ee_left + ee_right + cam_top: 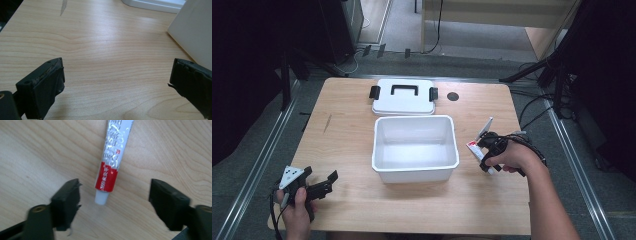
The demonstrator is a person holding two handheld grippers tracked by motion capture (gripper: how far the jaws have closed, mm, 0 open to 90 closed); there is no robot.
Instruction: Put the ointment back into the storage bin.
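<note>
A silver tube (113, 152) with a red band and a white cap lies flat on the wooden table (347, 130), right of the white bin (414, 172). My right gripper (115, 197) hovers open over the tube's cap end, one jaw on each side and neither touching it. From above, the right gripper (482, 145) sits just past the bin's right wall, over the tube (474, 148). My left gripper (319, 175) rests open near the table's front left corner. Between its jaws there is only bare wood under the left gripper (117, 77).
The bin stands empty in the middle of the table. Its white lid (403, 97), with black handle and clips, lies flat behind it. A round black hole (453, 96) is at the back edge. The bin wall (195, 32) is close on the left gripper's right.
</note>
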